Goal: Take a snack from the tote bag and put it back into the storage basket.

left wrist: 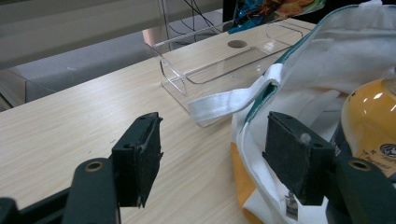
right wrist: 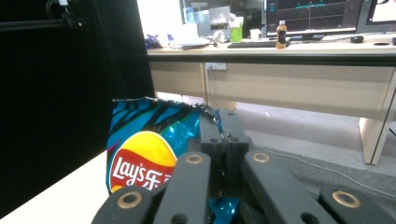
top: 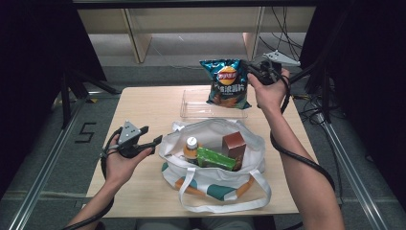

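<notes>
Resting near the counter's (top: 143, 191) front edge, a white tote (top: 213, 165) lies open with a bottle (top: 191, 147), a green pack (top: 216, 158) and a brown box (top: 234, 145) inside. Just left of it the left gripper (top: 148, 135) sits low, its jaws wide apart with nothing between them, one pad close beside the tote's rim. Beyond the tote stands a clear tray (top: 191, 109). Farthest back, the right gripper (top: 250, 70) has its jaws clamped on the top corner of a chips bag (top: 226, 84), which hangs in the air above the tray's right end.
</notes>
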`<state>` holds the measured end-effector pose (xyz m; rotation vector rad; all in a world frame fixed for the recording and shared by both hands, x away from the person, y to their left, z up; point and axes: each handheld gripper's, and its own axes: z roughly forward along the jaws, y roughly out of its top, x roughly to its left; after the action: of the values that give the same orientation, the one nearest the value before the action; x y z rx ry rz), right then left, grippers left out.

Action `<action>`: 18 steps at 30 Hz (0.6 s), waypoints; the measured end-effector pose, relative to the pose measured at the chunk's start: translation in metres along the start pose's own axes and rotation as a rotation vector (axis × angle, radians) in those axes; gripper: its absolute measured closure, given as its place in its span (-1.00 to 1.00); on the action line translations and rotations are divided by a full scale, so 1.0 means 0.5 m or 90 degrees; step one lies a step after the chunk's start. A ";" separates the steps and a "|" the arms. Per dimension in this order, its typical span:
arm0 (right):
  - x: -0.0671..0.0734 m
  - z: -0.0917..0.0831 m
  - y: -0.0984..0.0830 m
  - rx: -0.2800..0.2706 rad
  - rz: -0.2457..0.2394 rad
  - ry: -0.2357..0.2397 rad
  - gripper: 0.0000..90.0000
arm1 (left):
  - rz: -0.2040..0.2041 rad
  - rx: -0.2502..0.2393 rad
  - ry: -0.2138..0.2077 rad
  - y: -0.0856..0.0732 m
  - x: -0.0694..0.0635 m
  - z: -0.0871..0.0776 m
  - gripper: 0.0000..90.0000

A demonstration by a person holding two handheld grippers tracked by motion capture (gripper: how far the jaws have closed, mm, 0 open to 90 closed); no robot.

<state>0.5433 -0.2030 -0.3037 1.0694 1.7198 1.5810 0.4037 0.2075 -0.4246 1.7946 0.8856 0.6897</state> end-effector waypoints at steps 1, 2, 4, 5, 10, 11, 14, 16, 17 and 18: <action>0.002 -0.001 -0.001 0.004 0.014 -0.004 1.00 | -0.005 0.002 0.002 0.000 -0.001 -0.001 -0.22; 0.000 0.001 -0.002 0.002 0.011 -0.001 1.00 | -0.001 -0.001 0.000 0.000 0.000 0.000 -0.22; -0.001 0.003 -0.003 0.007 0.011 -0.004 1.00 | -0.002 0.000 0.000 0.000 0.001 0.000 -0.22; -0.002 0.005 -0.004 0.007 0.013 -0.003 1.00 | -0.001 0.000 0.000 0.000 0.001 0.000 -0.22; -0.005 0.014 -0.010 0.012 0.018 -0.007 1.00 | -0.004 0.001 0.001 -0.001 0.000 0.000 -0.22; -0.008 0.017 -0.011 0.011 0.013 -0.006 1.00 | 0.001 0.000 0.000 0.000 0.002 0.001 -0.22; -0.006 0.023 -0.015 0.010 0.020 -0.007 1.00 | 0.000 0.000 0.000 -0.001 0.003 0.000 -0.22; -0.007 0.026 -0.017 0.013 0.018 -0.004 1.00 | 0.002 0.000 0.000 -0.001 0.004 0.000 -0.22; -0.007 0.027 -0.017 0.016 0.018 -0.005 1.00 | -0.001 0.000 0.001 -0.001 0.003 0.000 -0.22; -0.005 0.029 -0.018 0.016 0.023 -0.006 1.00 | 0.000 0.000 0.000 -0.001 0.003 0.000 -0.22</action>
<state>0.5551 -0.1976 -0.3147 1.1252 1.7279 1.5777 0.4046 0.2090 -0.4251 1.7942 0.8866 0.6896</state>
